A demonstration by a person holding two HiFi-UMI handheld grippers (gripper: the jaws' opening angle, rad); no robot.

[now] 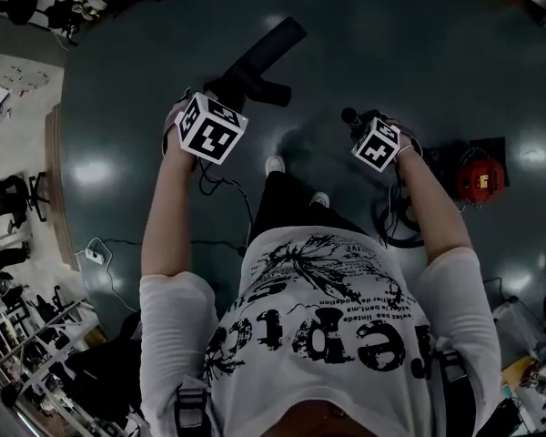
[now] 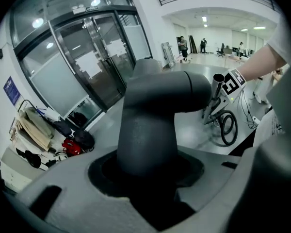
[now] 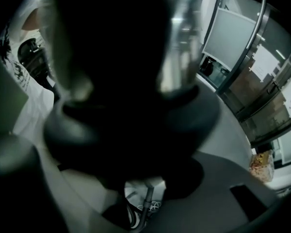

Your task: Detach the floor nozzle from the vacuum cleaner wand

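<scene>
The black floor nozzle (image 1: pixel 257 60) hangs over the dark floor, apart from the wand. My left gripper (image 1: pixel 220 96) is shut on the nozzle's grey elbow neck (image 2: pixel 150 115), which fills the gap between the jaws in the left gripper view. My right gripper (image 1: pixel 361 127) is shut on the wand (image 1: pixel 350 115). In the right gripper view, the wand's dark collar (image 3: pixel 131 110) and shiny metal tube (image 3: pixel 182 38) run up from the jaws. The left gripper view shows the wand's open tube end (image 2: pixel 217 84) beside the right marker cube (image 2: pixel 232 84).
A red vacuum body (image 1: pixel 480 178) stands on the floor at the right, with a black hose loop (image 1: pixel 393 224) near it. Cables and a power strip (image 1: pixel 93 255) lie at the left. My shoes (image 1: pixel 275 164) are below the grippers. Glass doors (image 2: pixel 87 62) stand beyond.
</scene>
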